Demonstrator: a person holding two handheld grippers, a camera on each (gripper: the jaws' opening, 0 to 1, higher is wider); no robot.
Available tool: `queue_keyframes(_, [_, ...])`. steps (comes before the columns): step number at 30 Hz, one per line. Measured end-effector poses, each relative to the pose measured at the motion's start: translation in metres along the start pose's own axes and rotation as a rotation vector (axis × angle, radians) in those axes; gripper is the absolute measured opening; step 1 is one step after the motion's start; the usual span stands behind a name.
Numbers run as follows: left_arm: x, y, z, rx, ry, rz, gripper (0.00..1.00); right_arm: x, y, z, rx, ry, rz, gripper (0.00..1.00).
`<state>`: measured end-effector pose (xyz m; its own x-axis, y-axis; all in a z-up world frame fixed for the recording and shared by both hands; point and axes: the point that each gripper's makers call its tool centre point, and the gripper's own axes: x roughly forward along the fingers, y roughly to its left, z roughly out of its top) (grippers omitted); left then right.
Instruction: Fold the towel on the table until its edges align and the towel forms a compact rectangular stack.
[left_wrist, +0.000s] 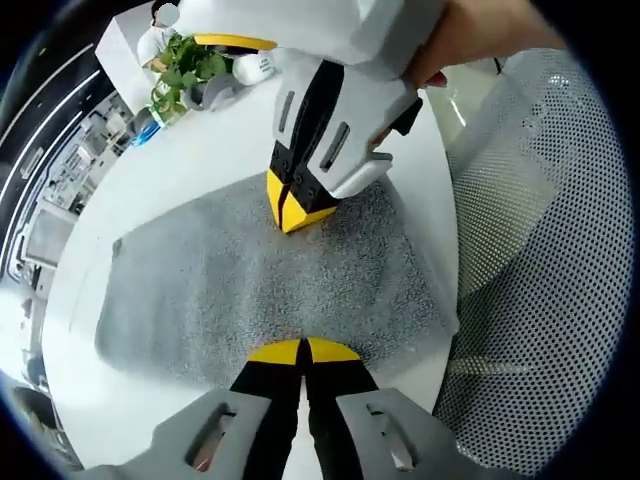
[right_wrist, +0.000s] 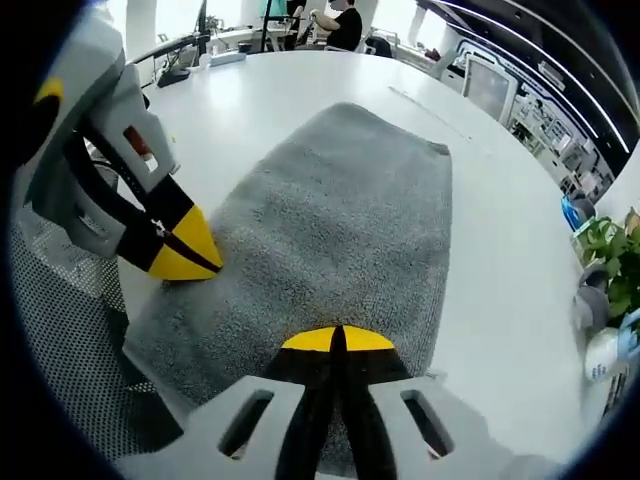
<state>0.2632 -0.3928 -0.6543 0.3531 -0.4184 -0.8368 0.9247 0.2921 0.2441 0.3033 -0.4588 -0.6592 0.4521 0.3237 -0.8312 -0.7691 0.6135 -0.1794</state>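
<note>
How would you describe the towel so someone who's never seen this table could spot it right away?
Find the white table. Along its near edge, beside a mesh chair, lies the grey towel, spread flat as a long rectangle with both grippers' yellow-tipped fingers pressed at one end. It is the only soft, fuzzy grey thing on that smooth surface.

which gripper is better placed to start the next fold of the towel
Neither clearly; probably both together. The left gripper and right gripper each have jaws closed at the near edge of the grey towel, at neighbouring spots, so lifting that edge jointly looks likeliest.
</note>
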Motion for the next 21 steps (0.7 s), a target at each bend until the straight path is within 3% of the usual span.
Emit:
queue_keyframes(12, [0.0003,0.0013,-0.001,-0.024,0.007,0.005,0.01,-0.0002,0.0011,-0.0004,-0.007,-0.003,0.002,0.0])
queue_keyframes(16, [0.0003,0.0011,-0.0015,0.014,0.027,0.02,0.01,-0.0007,0.0019,-0.0003,0.002,0.003,0.012,0.0])
queue_keyframes(21, [0.0002,0.0021,-0.0016,0.007,0.043,0.026,0.01,-0.0008,0.0023,-0.0001,-0.017,0.005,0.009,0.0])
